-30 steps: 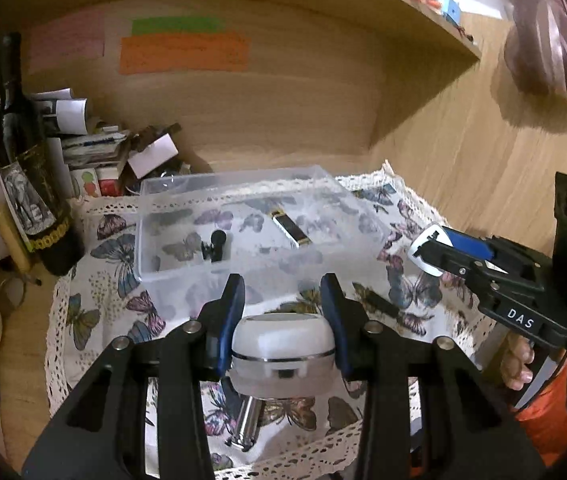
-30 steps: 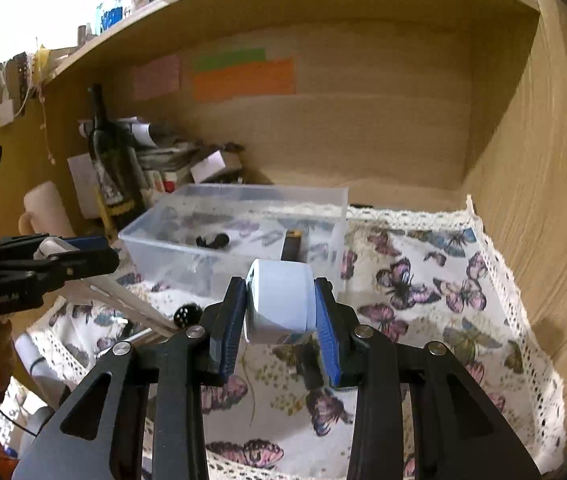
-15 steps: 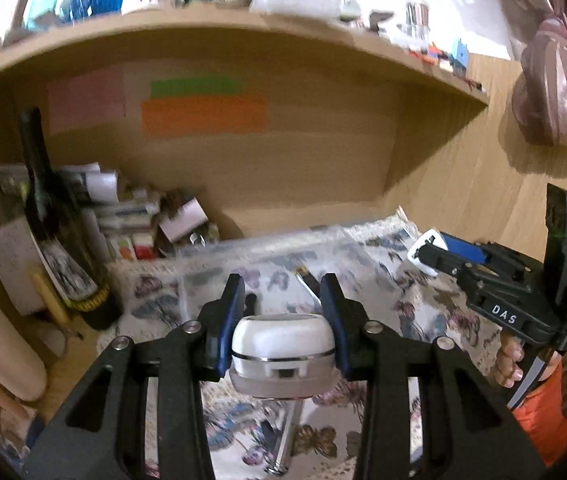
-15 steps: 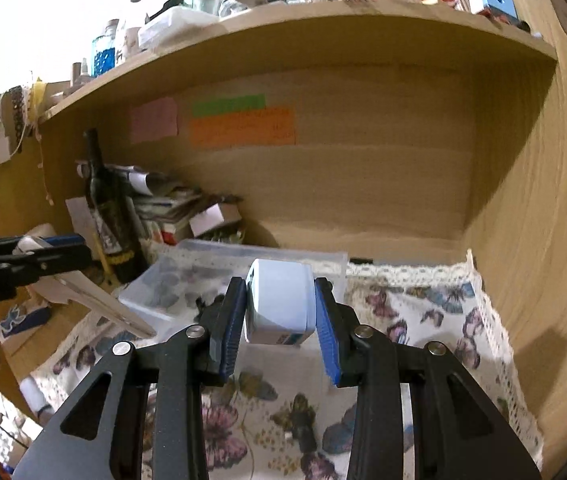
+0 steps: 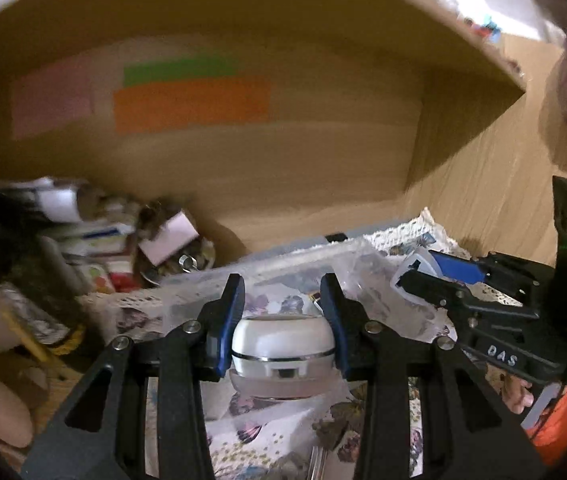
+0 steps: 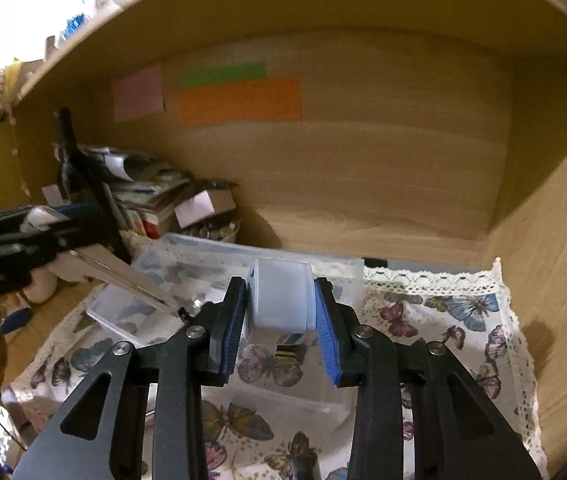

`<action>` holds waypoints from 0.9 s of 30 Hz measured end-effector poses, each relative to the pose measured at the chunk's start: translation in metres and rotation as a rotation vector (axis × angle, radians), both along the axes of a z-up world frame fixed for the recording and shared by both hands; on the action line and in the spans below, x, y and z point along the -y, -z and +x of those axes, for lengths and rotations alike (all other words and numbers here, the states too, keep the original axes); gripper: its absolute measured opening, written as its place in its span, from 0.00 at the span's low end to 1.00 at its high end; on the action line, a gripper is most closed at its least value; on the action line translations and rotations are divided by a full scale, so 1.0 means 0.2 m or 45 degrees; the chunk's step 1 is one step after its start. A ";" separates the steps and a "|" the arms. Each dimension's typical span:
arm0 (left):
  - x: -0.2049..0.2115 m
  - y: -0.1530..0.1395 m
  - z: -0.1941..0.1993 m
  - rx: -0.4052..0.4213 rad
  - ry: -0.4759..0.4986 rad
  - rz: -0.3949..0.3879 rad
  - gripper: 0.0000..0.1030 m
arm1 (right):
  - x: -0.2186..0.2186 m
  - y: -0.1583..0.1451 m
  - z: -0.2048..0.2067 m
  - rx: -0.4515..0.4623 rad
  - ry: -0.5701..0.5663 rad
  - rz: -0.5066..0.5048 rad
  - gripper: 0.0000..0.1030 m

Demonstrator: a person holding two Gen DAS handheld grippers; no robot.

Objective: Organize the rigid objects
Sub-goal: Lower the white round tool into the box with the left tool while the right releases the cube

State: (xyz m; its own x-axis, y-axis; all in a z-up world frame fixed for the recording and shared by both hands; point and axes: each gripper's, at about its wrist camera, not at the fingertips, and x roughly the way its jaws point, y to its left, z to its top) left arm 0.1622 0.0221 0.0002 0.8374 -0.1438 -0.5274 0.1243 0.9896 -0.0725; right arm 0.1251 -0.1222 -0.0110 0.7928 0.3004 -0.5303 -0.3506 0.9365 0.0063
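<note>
My left gripper (image 5: 282, 294) is shut on a white cream jar (image 5: 282, 342) with a silver band and frosted base, held above the near edge of the clear plastic box (image 5: 275, 276). My right gripper (image 6: 282, 294) is shut on a pale blue-white rectangular container (image 6: 281, 298), held over the same clear box (image 6: 203, 252). The right gripper also shows at the right of the left wrist view (image 5: 435, 276), and the left gripper at the left of the right wrist view (image 6: 23, 232). The box's contents are mostly hidden by the held objects.
The box stands on a butterfly-print cloth (image 6: 435, 320) with lace edging inside a wooden alcove. A dark wine bottle (image 6: 69, 160), papers and small boxes (image 6: 199, 208) are piled at the back left. Wooden walls close in at the right (image 6: 555, 240).
Both grippers have moved forward and down toward the clear box, each holding its object. The box now lies directly under both held objects.
</note>
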 end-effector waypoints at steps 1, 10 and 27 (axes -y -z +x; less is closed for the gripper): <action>0.00 0.03 0.05 -0.020 0.009 -0.012 0.38 | -0.01 0.02 0.03 -0.017 0.002 -0.016 0.30; -0.04 0.23 0.23 -0.183 0.073 -0.095 0.38 | -0.10 0.21 0.21 -0.184 -0.037 -0.114 0.30; -0.07 0.21 0.17 -0.232 -0.012 -0.036 0.54 | -0.13 0.19 0.18 -0.177 -0.063 -0.110 0.42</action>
